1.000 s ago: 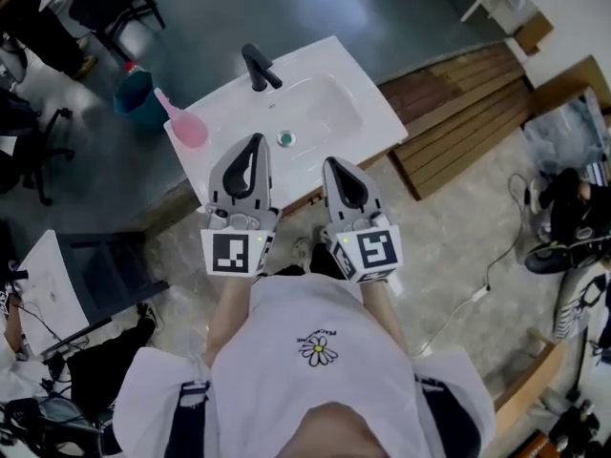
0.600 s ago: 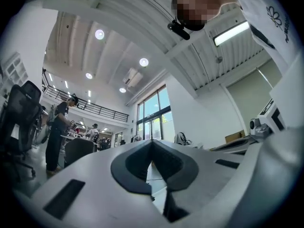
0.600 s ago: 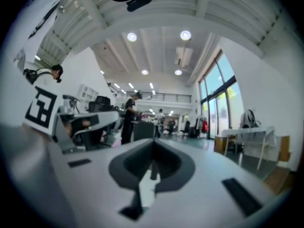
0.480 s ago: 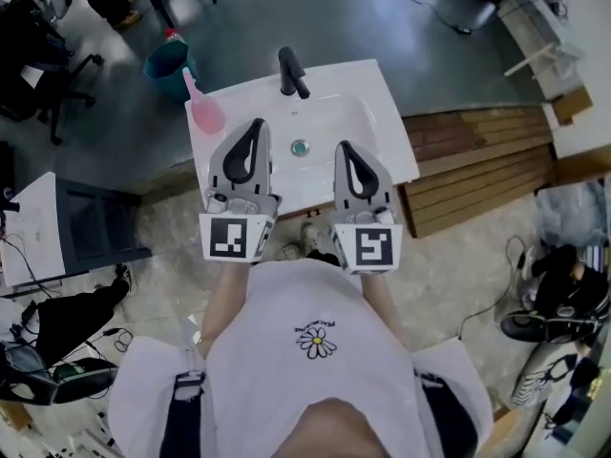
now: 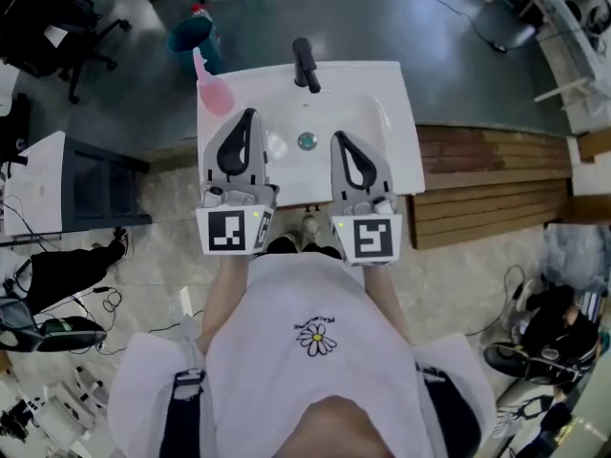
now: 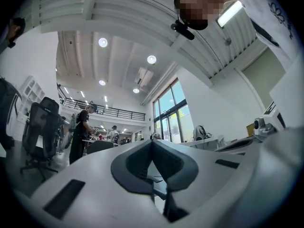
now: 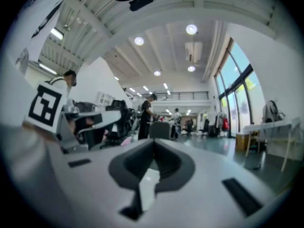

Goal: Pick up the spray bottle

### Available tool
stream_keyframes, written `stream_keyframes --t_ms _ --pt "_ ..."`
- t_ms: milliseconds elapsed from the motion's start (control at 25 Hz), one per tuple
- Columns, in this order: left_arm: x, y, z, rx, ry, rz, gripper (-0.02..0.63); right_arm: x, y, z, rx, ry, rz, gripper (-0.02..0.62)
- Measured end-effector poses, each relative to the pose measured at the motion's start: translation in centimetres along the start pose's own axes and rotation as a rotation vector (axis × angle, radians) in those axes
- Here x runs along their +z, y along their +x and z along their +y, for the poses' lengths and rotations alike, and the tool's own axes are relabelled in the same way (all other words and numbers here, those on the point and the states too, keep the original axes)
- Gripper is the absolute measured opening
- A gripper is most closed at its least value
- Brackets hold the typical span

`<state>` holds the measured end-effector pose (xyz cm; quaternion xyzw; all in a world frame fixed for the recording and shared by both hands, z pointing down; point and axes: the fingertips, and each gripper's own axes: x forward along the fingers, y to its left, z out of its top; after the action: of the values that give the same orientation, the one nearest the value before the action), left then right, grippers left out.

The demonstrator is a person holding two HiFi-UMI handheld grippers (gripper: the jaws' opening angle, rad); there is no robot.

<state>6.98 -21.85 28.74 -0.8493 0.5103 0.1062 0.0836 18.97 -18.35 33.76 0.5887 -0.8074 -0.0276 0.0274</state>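
Note:
The pink spray bottle (image 5: pixel 212 90) stands on the far left corner of the white sink (image 5: pixel 396 151), its nozzle pointing away from me. The left gripper (image 5: pixel 246 114) hangs over the sink's left part, its tip just short of the bottle and slightly right of it. Its jaws are shut with nothing between them (image 6: pixel 152 141). Over the basin beside the drain (image 5: pixel 306 141), the right gripper (image 5: pixel 342 138) is also shut and empty (image 7: pixel 153 141). The gripper views look out level across the hall, not down at the sink.
A black faucet (image 5: pixel 305 63) rises at the sink's far edge. A teal bucket (image 5: pixel 189 34) sits on the floor beyond the bottle. Wooden decking (image 5: pixel 496 175) lies to the right, a dark cabinet (image 5: pixel 95 194) to the left. People and office chairs are farther off.
The view has swung, and the sink now sits square in front instead of slanted. Both grippers stay side by side, shut, and the left tip is now closer to the pink bottle.

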Motion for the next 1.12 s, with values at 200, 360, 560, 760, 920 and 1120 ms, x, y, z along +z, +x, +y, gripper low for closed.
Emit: stream_keyframes --t_ms 200,360,560,760,920,1120 --pt "-0.3 -1.3 1.0 0.064 0.048 0.046 0.016 1.1 1.6 0.2 0.059 0.042 -0.055 0.029" --pt "-0.3 -2.6 2.4 0.077 0.049 0.056 0.015 1.7 2.5 2.3 0.109 0.050 -0.070 0.029" --pt "0.3 -2.5 4.9 0.132 0.064 0.033 0.017 2.8 3.8 4.5 0.137 0.036 -0.080 0.029" --pt "1.1 -2.4 8.3 0.196 0.065 0.029 0.017 3.2 5.6 6.5 0.157 0.033 -0.078 0.029" --pt "1.0 -2.6 10.2 0.220 0.093 0.039 0.017 4.1 7.4 7.6 0.180 0.072 -0.099 0.029" --pt "0.9 -2.9 11.8 0.253 0.084 0.026 0.017 4.6 8.6 9.0 0.204 0.060 -0.102 0.029"
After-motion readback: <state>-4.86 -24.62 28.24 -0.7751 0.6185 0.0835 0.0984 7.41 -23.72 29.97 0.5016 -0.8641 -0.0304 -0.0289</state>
